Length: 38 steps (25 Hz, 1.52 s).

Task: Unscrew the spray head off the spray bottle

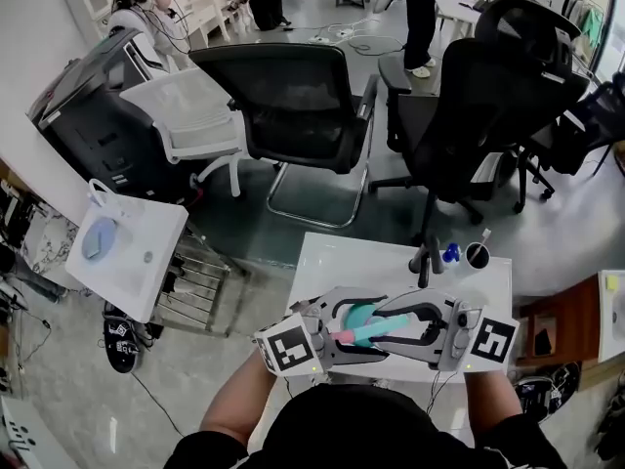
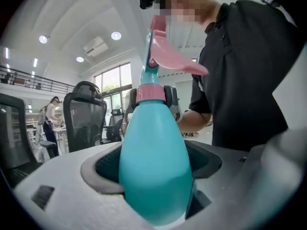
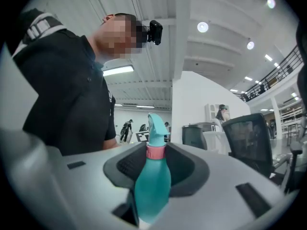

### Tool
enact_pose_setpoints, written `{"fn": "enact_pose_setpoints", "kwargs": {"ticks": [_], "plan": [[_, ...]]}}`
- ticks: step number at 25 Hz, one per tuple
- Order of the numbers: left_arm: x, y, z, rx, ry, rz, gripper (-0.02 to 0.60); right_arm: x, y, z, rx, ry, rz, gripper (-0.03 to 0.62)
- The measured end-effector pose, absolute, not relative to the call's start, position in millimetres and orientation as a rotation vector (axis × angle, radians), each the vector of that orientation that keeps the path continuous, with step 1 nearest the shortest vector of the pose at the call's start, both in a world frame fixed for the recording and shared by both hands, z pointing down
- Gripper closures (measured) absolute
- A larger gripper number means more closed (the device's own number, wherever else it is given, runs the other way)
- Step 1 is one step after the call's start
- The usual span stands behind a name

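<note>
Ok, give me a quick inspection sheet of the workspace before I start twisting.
Surface: white table, beneath the grippers.
Job's things: teal spray bottle held off the table, spray head on, pink collar at its neck.
Clutter: black cup, a blue item and a dark item at the table's far edge.
Grippers: left gripper, tongs shut on the bottle's body; right gripper, tongs shut at the collar.
Cables: floor cables far back.
Surroundings: black office chairs, white side table, people in the background.
</note>
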<state>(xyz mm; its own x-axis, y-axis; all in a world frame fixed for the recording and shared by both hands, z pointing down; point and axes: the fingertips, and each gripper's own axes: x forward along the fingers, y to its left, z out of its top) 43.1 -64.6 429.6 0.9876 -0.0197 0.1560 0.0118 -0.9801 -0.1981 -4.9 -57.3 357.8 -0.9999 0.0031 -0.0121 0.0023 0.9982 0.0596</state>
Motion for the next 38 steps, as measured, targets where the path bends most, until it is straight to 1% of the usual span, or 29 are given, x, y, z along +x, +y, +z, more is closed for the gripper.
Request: {"fn": "enact_pose_setpoints", "kwargs": {"ticks": [3, 5, 8, 13, 17, 21, 28, 35, 38], "plan": [[45.7, -52.9, 431.1, -2.963, -0.108, -0.209, 0.189, -3.3, -50.5, 359.5, 0.105, 3.121, 0.046, 0.459], [46.4, -60.0, 433.2, -2.992, -0.051, -0.197, 0.189, -3.8, -57.4, 359.9, 0.06, 3.098, 0.016, 0.457], [41.2, -93.4, 439.6, -3.019, 0.256, -0.231, 0.189, -2.9, -83.3, 362.2, -0.208, 3.05, -0.014, 0.45], [16.5, -147.0, 453.8, -2.905, 0.858, -0.38, 0.189, 4.5, -116.7, 372.1, -0.633, 2.99, -0.013, 0.445], [6.3, -158.3, 459.9, -2.822, 1.069, -0.426, 0.189, -6.1, -119.3, 376.5, -0.766, 2.998, 0.025, 0.442], [13.1, -153.1, 466.8, -2.811, 1.118, -0.445, 0.189, -9.4, -124.0, 375.1, -0.858, 2.968, 0.02, 0.433], [19.5, -148.2, 462.7, -2.783, 1.136, -0.441, 0.189, -9.4, -121.2, 369.7, -0.915, 2.931, 0.002, 0.453], [21.3, -131.6, 473.8, -2.871, 0.97, -0.459, 0.189, -11.1, -106.1, 365.4, -0.728, 3.005, 0.06, 0.461], [28.8, -117.9, 465.4, -2.906, 0.815, -0.426, 0.189, -9.2, -93.5, 360.8, -0.571, 3.037, -0.009, 0.461]]}}
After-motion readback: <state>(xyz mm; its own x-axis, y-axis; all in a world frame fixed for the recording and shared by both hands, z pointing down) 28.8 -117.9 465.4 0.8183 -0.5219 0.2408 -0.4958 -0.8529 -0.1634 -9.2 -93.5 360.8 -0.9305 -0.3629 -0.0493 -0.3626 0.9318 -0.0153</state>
